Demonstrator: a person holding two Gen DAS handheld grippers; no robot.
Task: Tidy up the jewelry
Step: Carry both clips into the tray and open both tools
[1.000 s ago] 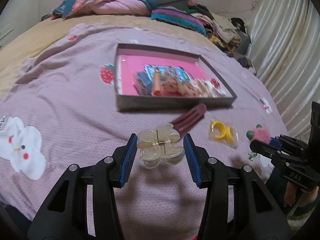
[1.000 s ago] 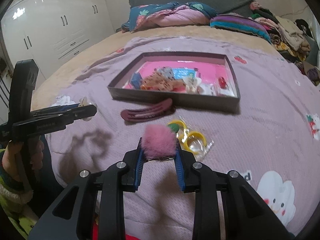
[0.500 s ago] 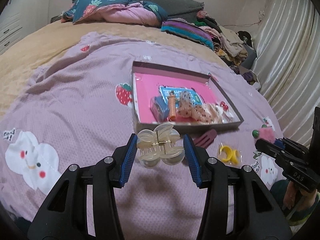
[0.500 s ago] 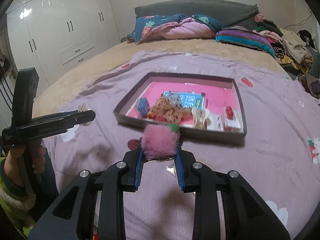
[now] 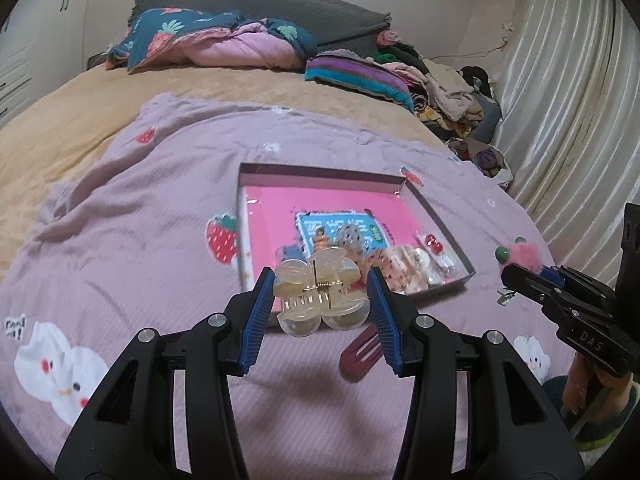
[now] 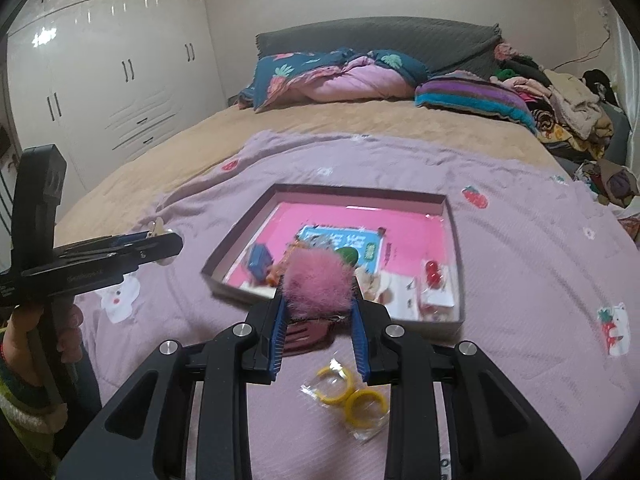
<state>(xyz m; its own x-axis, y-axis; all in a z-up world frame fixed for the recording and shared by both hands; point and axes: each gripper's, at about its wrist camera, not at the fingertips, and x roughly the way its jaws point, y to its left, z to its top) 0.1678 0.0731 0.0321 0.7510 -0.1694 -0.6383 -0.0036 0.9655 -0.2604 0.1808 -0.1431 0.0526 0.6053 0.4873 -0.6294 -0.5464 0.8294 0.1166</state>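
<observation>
The left claw (image 5: 320, 292) holds a clear hair clip (image 5: 320, 292) above the near edge of the box (image 5: 448, 224). The right claw (image 6: 318, 312) grips a pink pompom (image 6: 318, 284) there too. Carrying is in hand; next, each should lower and release inside the box.

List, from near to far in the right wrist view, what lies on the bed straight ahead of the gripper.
Packet of yellow rings → dark red hair clip → open pink-lined box → bare tan bedspread → pink and blue quilt at the grey headboard.
</observation>
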